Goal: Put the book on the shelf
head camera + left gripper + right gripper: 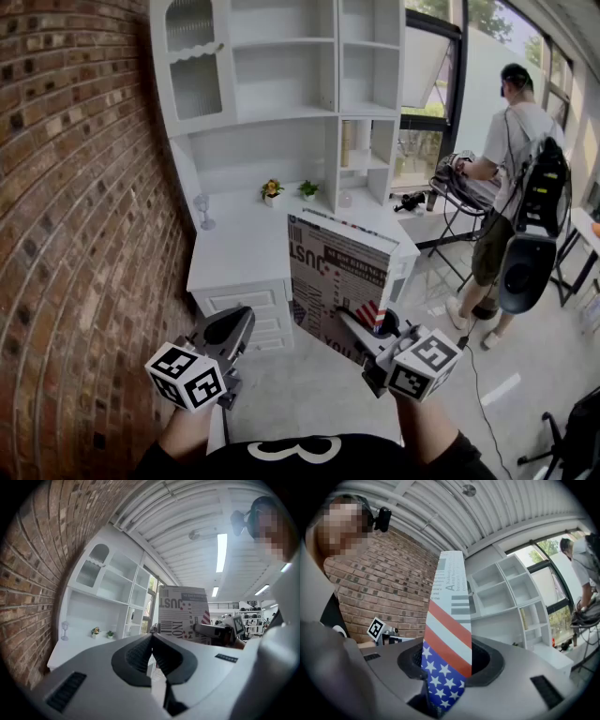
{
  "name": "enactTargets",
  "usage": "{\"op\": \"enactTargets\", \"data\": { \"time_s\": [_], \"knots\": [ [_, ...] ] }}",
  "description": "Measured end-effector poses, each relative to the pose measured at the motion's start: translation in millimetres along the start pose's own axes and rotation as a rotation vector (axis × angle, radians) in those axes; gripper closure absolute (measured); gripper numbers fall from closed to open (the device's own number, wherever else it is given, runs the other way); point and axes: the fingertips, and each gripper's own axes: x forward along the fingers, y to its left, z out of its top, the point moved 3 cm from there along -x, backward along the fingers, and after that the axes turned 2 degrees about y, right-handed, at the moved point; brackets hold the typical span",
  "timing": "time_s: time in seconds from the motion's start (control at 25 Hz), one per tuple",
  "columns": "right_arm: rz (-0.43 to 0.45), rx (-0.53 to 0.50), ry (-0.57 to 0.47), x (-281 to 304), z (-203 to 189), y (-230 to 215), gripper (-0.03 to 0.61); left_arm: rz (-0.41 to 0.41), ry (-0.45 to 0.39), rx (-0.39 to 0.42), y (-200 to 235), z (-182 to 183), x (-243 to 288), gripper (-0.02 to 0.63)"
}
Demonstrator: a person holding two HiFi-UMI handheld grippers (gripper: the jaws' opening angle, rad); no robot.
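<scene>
1. The right gripper [364, 330] was clenched on the book [336, 274]. Its own view showed both pads pressed against the lower end of the spine, where a stars-and-stripes pattern ran.
2. The book stood upright in the air, clear of any surface. Its newsprint-style cover with large black lettering faced the person, and its top edge tilted slightly away.
3. In the head view the book hung in front of the right front corner of the white desk [239, 251]. It was not on any shelf.
4. The left gripper [240, 325] had its jaws pressed together with nothing between them (its own view showed the dark pads meeting in a line). It hovered low and to the left of the book, apart from it.
5. The white shelf unit [281, 89] rose from the back of the desk against the brick wall [75, 187], with open compartments and one arched glazed door at the upper left.
6. Two small potted plants [272, 190] sat side by side at the back of the desktop, under the lowest shelf.
7. At the right, near the windows, a person [511, 159] in a light shirt and cap stood wearing a dark backpack, turned away and well apart from the desk.
</scene>
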Motion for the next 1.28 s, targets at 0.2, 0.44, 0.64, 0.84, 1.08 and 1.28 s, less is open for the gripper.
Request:
{"op": "enactTargets", "data": {
  "time_s": [0.2,0.44,0.64,0.84,1.08,1.28],
  "knots": [
    [0.001,0.032,-0.013,2.3,-2.4,1.6,0.417,0.001,0.002,-0.002,1.1,-2.1,-2.5,0.614],
    [-0.006,0.031,-0.023,2.1,0.1,4.1,0.417,-0.006,0.001,0.0,1.4,-1.8,-3.6,0.614],
    [-0.016,0.034,-0.031,0.8,0.8,4.5,0.417,-0.017,0.007,-0.009,2.7,-4.0,-4.0,0.614],
    [-0.025,0.028,-0.053,2.7,-1.0,4.8,0.417,-0.015,-0.01,-0.005,10.2,-4.4,-8.4,0.614],
    [-0.044,0.015,-0.075,-1.6,24.3,-5.3,0.417,-0.01,-0.013,0.015,0.2,16.1,-7.6,0.614],
    [-0.058,0.023,-0.085,7.7,36.5,-21.5,0.417,0.021,-0.016,0.017,8.9,25.5,-6.5,0.614]
  ]
}}
